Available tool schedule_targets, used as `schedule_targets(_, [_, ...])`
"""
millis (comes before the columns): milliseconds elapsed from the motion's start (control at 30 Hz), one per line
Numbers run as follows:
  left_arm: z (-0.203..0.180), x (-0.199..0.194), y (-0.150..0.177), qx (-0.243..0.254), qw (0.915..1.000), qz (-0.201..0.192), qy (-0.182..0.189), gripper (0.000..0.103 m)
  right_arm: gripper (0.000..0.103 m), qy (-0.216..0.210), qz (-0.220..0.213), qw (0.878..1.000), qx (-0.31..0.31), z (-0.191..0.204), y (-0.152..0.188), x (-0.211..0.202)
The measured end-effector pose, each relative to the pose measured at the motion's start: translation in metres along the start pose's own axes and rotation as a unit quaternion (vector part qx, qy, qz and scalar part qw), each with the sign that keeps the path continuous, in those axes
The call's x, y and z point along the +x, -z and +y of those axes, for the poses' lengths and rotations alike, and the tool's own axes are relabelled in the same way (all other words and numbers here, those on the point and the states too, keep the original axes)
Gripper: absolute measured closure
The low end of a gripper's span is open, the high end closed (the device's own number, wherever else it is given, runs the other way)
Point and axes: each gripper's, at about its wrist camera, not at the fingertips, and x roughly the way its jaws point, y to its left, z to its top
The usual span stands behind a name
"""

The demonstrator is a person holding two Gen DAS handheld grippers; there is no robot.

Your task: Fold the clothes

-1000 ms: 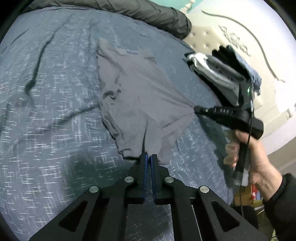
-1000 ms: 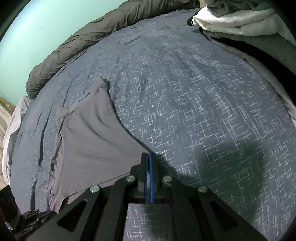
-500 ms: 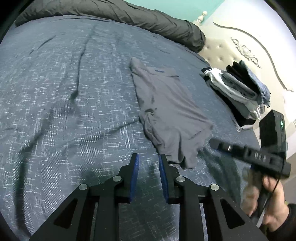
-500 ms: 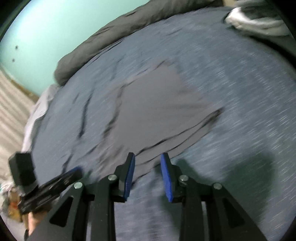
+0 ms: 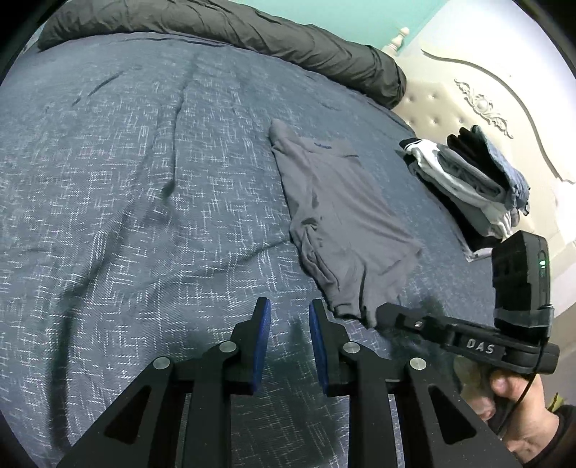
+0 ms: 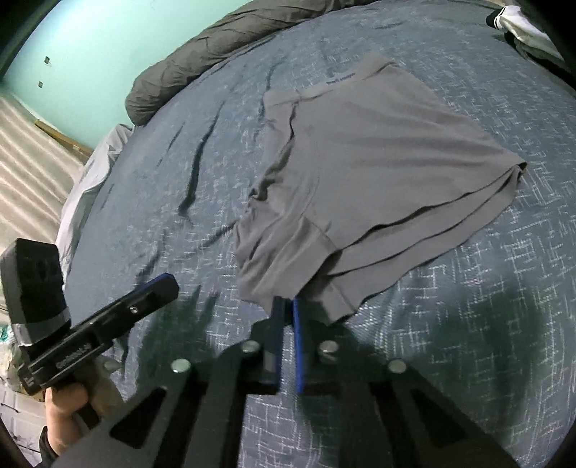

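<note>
1. both tongs are matte black plastic with flat blue pads and round silver screws on angular, cut-out arms.
2. left gripper stands partly apart, a clear gap between its pads, with only bedding showing through; it holds nothing and sits just beside the near hem of the garment.
3. right gripper has its pads drawn together to a thin slit at the garment's near corner; the hem lies right at the tips, but whether cloth is pinched between them cannot be told.
4. grey shorts, of thin, smooth, slightly sheeny knit, lie flat on the bed, roughly trapezoid, with a stitched waistband at the far end bearing small blue lettering, and layered leg hems curling at the near edge. soft creases run down the left side.
5. bedspread is dark blue woven cloth flecked with pale crosshatch marks, rumpled into long shallow folds.
6. dark grey duvet, crinkled and puffy, is rolled along the far edge.
7. stack of folded clothes in white, grey, black and blue sits by the cream tufted headboard with carved scrollwork, well apart from the shorts.
8. each hand wraps a pistol-style black handle.
</note>
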Motion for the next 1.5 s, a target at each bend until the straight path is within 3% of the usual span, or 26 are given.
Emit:
schedule_targets(200, [0.0, 0.002, 0.001, -0.001, 1.0, 0.001, -0.001, 0.079, 0.103, 0.009, -0.011, 1.0, -0.017, -0.005, 0.001, -0.019])
schedule_targets(433, [0.0, 0.004, -0.001, 0.0, 1.0, 0.002, -0.003, 0.079, 0.103, 0.057, 0.012, 0.997, -0.043, -0.012, 0.005, -0.024])
schedule_targets(767, [-0.005, 0.015, -0.01, -0.005, 1.0, 0.001, 0.002, 0.079, 0.101, 0.033, -0.001, 0.999, -0.024, -0.016, 0.011, -0.02])
schedule_targets(800, [-0.005, 0.016, -0.011, -0.006, 1.0, 0.001, 0.002, 0.079, 0.1, 0.031, -0.003, 0.999, -0.028, -0.013, 0.012, -0.021])
schedule_targets(900, [-0.006, 0.017, -0.011, -0.006, 1.0, 0.001, 0.002, 0.079, 0.075, 0.033, -0.004, 0.998, -0.054, 0.001, 0.017, -0.017])
schedule_targets(933, [-0.005, 0.016, -0.011, -0.006, 1.0, 0.001, 0.001, 0.079, 0.073, 0.036, -0.003, 0.998, -0.06, 0.005, 0.018, -0.013])
schedule_targets(1100, [-0.001, 0.013, -0.01, -0.011, 0.9999, -0.001, -0.003, 0.079, 0.074, 0.064, -0.001, 0.996, -0.066, 0.006, 0.015, 0.002])
schedule_targets(1133, [0.0, 0.012, -0.01, -0.012, 0.9999, -0.002, -0.003, 0.079, 0.087, 0.072, -0.002, 0.995, -0.072, 0.007, 0.015, 0.003])
schedule_targets(1200, [0.001, 0.011, -0.011, -0.013, 0.9999, -0.004, -0.003, 0.079, 0.099, 0.094, -0.007, 0.991, -0.093, 0.013, 0.015, 0.0])
schedule_targets(1500, [0.004, 0.004, -0.012, -0.013, 0.9998, -0.011, -0.004, 0.079, 0.101, 0.176, -0.011, 0.967, -0.184, 0.028, 0.013, -0.026])
